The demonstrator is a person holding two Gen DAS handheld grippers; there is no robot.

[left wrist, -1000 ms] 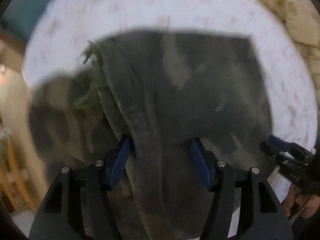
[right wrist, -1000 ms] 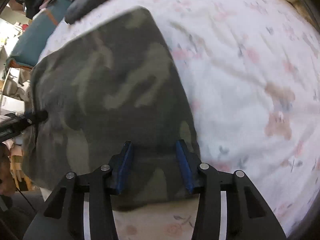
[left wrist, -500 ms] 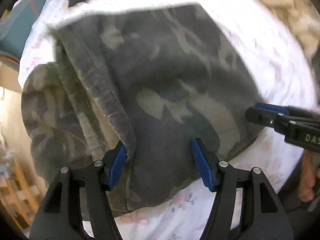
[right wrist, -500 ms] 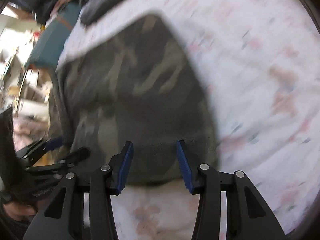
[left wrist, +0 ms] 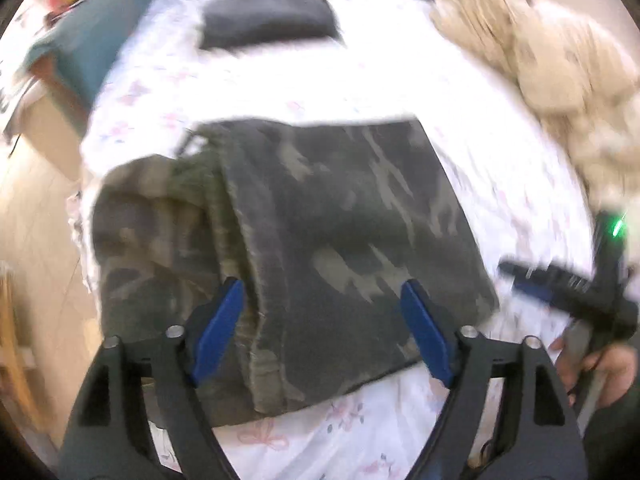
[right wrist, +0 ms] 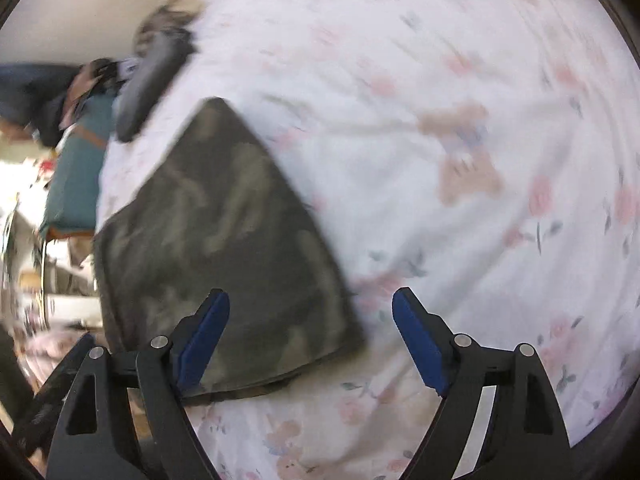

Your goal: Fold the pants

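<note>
The camouflage pants [left wrist: 312,248] lie folded into a thick rectangle on the floral bed sheet [left wrist: 304,92]. My left gripper [left wrist: 324,312] hovers above the near edge of the bundle, its jaws opening, nothing pinched between the blue pads. In the right wrist view the same pants [right wrist: 224,248] lie at lower left. My right gripper [right wrist: 310,320] hangs over their right corner and the sheet [right wrist: 460,200], jaws opening wide and empty. The right gripper [left wrist: 560,280] also shows at the right of the left wrist view, held by a hand [left wrist: 600,364].
A dark folded garment [left wrist: 268,16] lies on the sheet beyond the pants. A beige fluffy blanket [left wrist: 540,60] is heaped at the upper right. A teal item [left wrist: 84,40] sits off the bed's left edge, with the floor [left wrist: 36,240] below.
Both grippers let go of the pants and spread their jaws. The left one rose and pulled back, so the whole bundle shows. The right one rolled and shifted toward the sheet.
</note>
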